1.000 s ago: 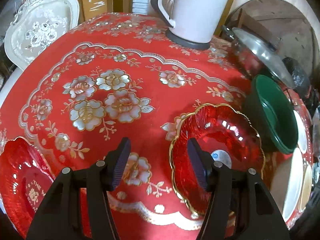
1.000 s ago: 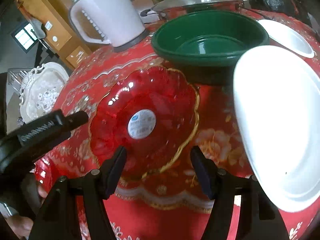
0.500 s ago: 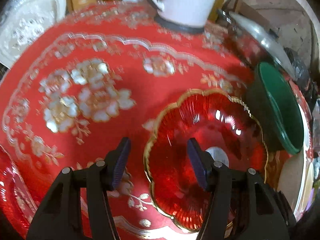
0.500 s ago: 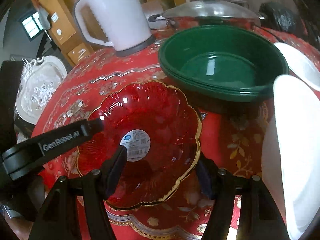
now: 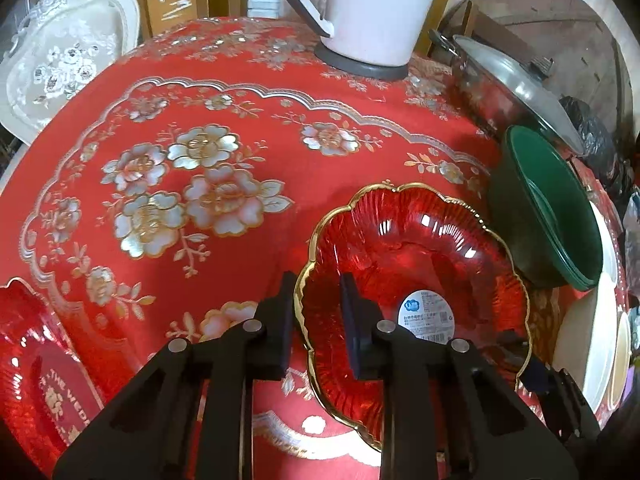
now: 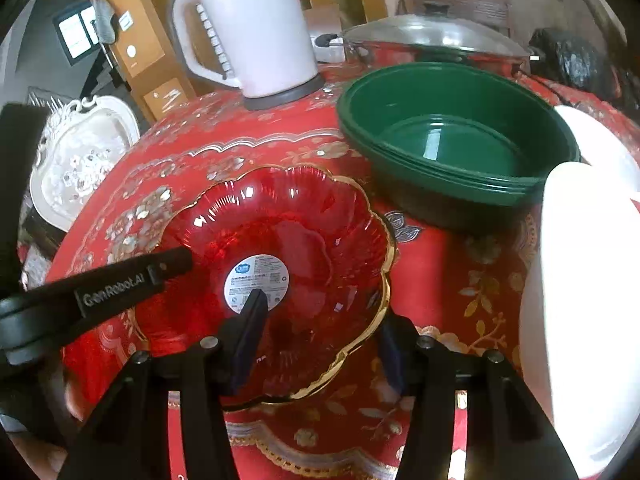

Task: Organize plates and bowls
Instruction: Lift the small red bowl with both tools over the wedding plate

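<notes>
A scalloped red glass bowl with a gold rim and a round white label at its centre (image 5: 416,272) is sitting on the red tablecloth with silver and gold flowers (image 5: 192,184), low and right of centre in the left wrist view. The left gripper (image 5: 316,320) is straddling the bowl's near-left rim, one finger outside and one inside; its jaws have just been closing and are now clamped on that rim. In the right wrist view the right gripper (image 6: 320,340) is straddling the bowl's opposite edge, its left finger inside over the label and its right finger outside the gold rim. Those jaws have also just been closing with the rim between them (whether the pads are already pressing on the glass is unclear).

A stack of dark green plastic bowls (image 6: 452,140) is standing just beyond the red bowl, upper right in that frame, with a white plate (image 6: 580,280) at the right edge. A white jug with a grey base (image 5: 372,12) is standing at the top of the left wrist view, and a second red glass dish (image 5: 36,364) is lying at the lower left.
</notes>
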Tool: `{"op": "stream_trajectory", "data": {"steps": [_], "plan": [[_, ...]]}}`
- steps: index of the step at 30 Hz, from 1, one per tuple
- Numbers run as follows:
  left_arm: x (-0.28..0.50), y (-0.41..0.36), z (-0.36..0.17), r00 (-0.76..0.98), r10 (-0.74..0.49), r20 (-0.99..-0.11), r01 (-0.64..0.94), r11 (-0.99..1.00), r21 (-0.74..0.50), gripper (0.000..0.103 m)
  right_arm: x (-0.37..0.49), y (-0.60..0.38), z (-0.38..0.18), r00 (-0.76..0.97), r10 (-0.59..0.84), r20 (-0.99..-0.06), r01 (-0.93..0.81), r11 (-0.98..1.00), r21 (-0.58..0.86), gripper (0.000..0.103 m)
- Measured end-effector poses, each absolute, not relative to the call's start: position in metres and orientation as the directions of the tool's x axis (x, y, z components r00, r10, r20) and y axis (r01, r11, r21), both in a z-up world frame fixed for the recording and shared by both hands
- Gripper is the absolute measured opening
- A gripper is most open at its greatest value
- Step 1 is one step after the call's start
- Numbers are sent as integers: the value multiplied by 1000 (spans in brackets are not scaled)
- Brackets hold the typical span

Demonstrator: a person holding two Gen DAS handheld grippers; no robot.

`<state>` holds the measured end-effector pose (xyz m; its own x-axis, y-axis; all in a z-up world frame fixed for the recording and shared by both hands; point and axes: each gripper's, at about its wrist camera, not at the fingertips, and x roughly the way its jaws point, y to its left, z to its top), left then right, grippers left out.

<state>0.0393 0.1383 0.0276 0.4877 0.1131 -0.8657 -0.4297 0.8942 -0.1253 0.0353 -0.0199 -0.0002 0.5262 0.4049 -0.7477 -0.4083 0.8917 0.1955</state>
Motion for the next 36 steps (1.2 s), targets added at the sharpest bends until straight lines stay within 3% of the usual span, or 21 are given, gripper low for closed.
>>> {"op": "stream_trajectory", "data": {"steps": [22, 36], "plan": [[-76, 181, 85, 602, 138, -786, -458, 867, -198, 21, -46, 12, 53, 604, 469, -645, -536, 837, 107, 52], [-179, 245, 82, 589, 217, -778, -586, 778, -226, 21, -102, 81, 57, 511, 587, -628, -712, 698, 74, 52]]}}
